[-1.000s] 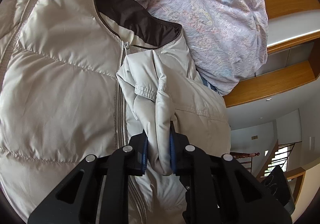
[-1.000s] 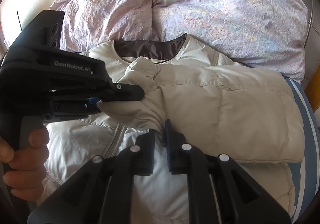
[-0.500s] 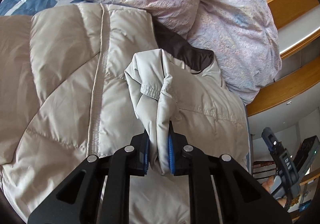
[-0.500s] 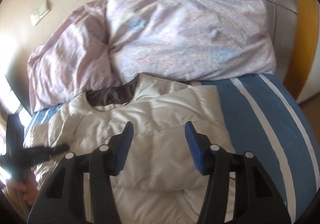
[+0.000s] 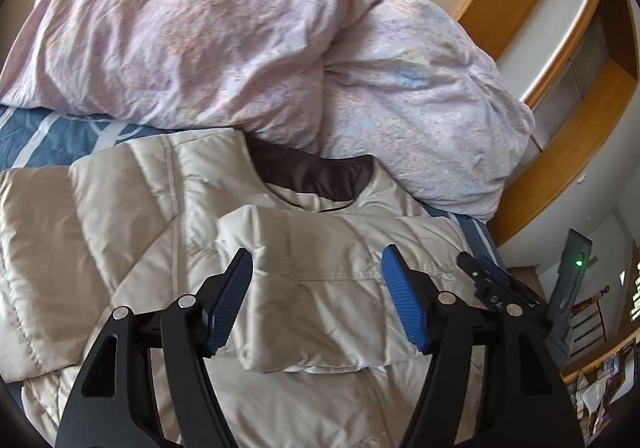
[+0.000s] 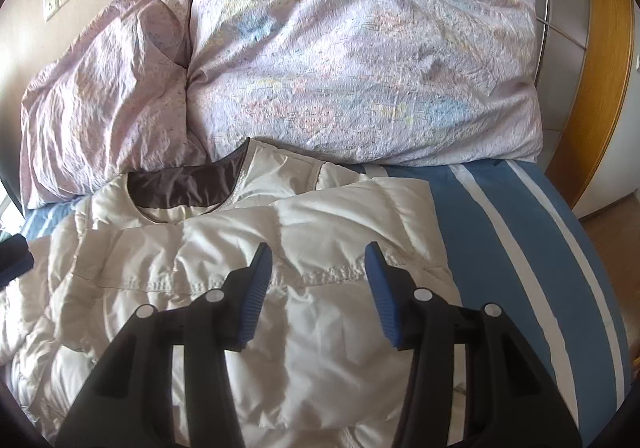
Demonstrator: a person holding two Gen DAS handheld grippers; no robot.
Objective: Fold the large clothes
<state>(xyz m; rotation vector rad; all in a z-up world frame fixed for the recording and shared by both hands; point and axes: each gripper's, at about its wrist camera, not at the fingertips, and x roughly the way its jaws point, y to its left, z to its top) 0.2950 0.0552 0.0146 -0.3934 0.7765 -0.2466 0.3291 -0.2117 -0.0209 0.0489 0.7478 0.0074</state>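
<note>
A cream puffer jacket (image 5: pixel 120 248) with a dark brown collar lining (image 5: pixel 316 173) lies flat on the bed. One sleeve (image 5: pixel 332 288) is folded across its chest. My left gripper (image 5: pixel 316 296) is open and empty just above that folded sleeve. In the right wrist view the same jacket (image 6: pixel 200 288) fills the lower left, and my right gripper (image 6: pixel 318 288) is open and empty above the sleeve near its cuff seam (image 6: pixel 332 272). The right gripper's tip (image 5: pixel 480 276) shows at the right in the left wrist view.
A crumpled pink duvet (image 5: pixel 240 35) is piled against the jacket's collar (image 6: pixel 184 187) at the head of the bed. The blue striped sheet (image 6: pixel 520 248) is bare to the right of the jacket. Wooden shelving (image 5: pixel 580 95) stands beyond the bed.
My left gripper let go of the sleeve and opened; the sleeve now lies flat across the chest. My right gripper opened and pulled back above the jacket.
</note>
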